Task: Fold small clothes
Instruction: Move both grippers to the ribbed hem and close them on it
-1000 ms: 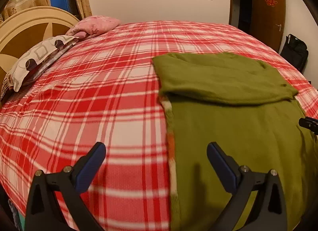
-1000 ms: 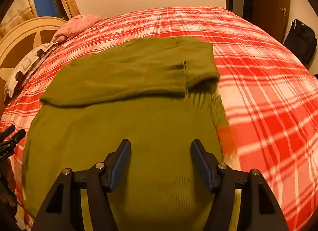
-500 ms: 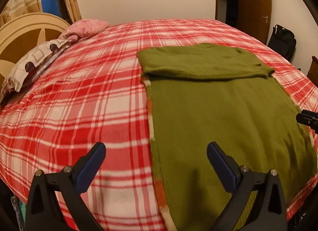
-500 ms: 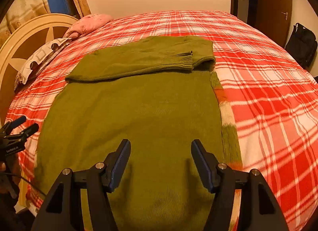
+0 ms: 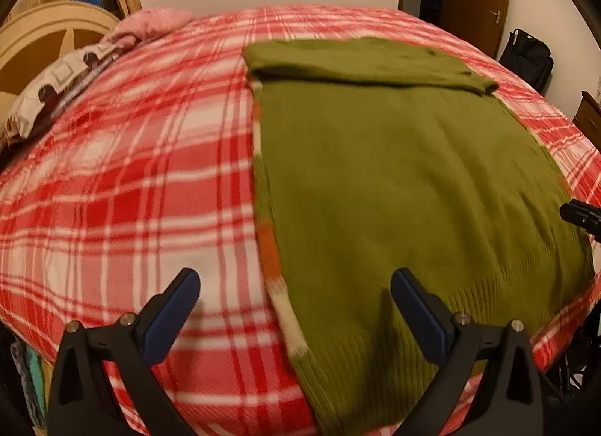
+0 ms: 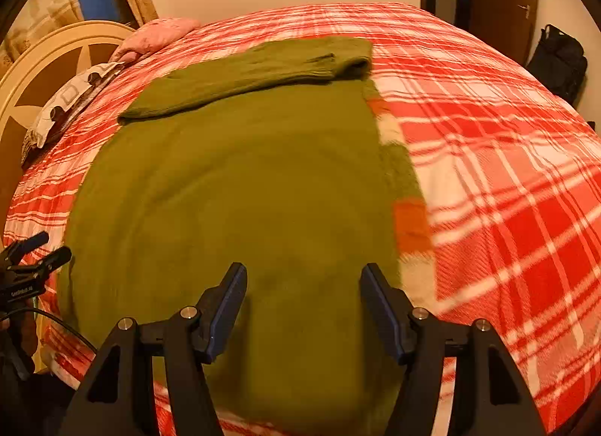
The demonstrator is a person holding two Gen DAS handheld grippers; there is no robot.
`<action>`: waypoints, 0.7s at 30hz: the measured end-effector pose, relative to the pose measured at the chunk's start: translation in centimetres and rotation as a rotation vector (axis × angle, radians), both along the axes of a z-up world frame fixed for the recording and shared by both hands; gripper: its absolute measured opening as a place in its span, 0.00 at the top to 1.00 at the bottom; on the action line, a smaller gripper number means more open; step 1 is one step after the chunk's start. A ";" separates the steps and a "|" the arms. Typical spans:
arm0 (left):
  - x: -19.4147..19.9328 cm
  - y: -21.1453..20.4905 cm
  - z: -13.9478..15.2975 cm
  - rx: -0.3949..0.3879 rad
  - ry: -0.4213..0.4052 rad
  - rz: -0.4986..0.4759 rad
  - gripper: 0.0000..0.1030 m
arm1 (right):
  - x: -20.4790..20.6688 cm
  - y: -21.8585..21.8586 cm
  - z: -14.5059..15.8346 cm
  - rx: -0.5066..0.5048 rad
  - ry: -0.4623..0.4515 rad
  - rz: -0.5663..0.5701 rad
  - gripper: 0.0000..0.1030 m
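**Mei:** Fingers of both tools stand apart and hold nothing. The left gripper (image 5: 295, 299) is over the left side edge of the green sweater (image 5: 405, 180), one finger above the plaid blanket (image 5: 124, 180), the other above the knit. The right gripper (image 6: 302, 299) is over the lower body of the sweater, nearer its right edge.

**Jon:** And which way does the sweater lie from them?

**Mei:** Forward and below. Its long axis runs away from the fingers, from the ribbed hem (image 5: 379, 357) at the near edge of the bed to the folded sleeves (image 6: 248, 73) at the far end. Each hand is nearer its own hem corner.

**Jon:** How does it look?

**Mei:** Flat and smooth, sleeves laid across the top. Orange and cream patches (image 6: 411, 224) show along both side edges; possibly a striped part folded under, but the picture is blurred there.
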State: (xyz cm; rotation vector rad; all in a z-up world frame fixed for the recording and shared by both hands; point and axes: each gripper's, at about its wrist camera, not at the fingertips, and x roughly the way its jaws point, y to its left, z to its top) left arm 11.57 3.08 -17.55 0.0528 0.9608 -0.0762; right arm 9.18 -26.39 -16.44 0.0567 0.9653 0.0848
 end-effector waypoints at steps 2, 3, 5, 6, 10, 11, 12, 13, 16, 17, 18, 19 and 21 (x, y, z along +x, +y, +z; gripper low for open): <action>-0.8 -0.1 -0.2 -0.023 0.019 0.001 0.01 | -0.8 -0.8 0.0 0.008 0.003 -0.017 0.38; -1.4 -0.2 -0.3 -0.032 0.029 0.000 0.01 | -1.1 -1.0 0.0 0.012 0.004 -0.021 0.38; -2.1 -0.5 -0.6 -0.037 0.045 -0.006 0.03 | -2.2 -1.8 -0.2 0.020 0.008 -0.036 0.38; -2.4 -0.5 -0.7 -0.047 0.056 -0.008 0.05 | -2.8 -2.0 -0.3 0.021 0.007 -0.040 0.38; -3.2 -0.6 -1.2 -0.095 0.102 -0.021 0.14 | -4.8 -2.9 -0.4 0.013 0.006 -0.057 0.38; -3.2 -0.5 -1.3 -0.101 0.106 -0.020 0.16 | -5.1 -3.1 -0.3 0.012 0.006 -0.059 0.38; -3.3 -0.5 -1.3 -0.109 0.111 -0.019 0.19 | -5.4 -3.3 -0.3 0.008 0.014 -0.061 0.38; -3.5 -0.4 -1.4 -0.122 0.117 -0.017 0.21 | -5.7 -3.5 -0.4 0.015 0.022 -0.062 0.38; -4.1 -0.4 -1.7 -0.135 0.129 -0.020 0.23 | -6.6 -4.1 -0.7 0.052 0.038 -0.064 0.38; -4.2 -0.4 -1.6 -0.137 0.127 -0.023 0.24 | -6.8 -4.1 -0.8 0.047 0.040 -0.061 0.38; -4.3 -0.5 -1.6 -0.141 0.129 -0.029 0.27 | -7.0 -4.0 -0.9 0.044 0.044 -0.059 0.38; -4.5 -0.6 -1.6 -0.152 0.135 -0.038 0.27 | -7.1 -4.0 -1.0 0.047 0.048 -0.057 0.38; -4.6 -0.6 -1.6 -0.155 0.141 -0.043 0.27 | -7.2 -3.9 -1.3 0.056 0.056 -0.057 0.49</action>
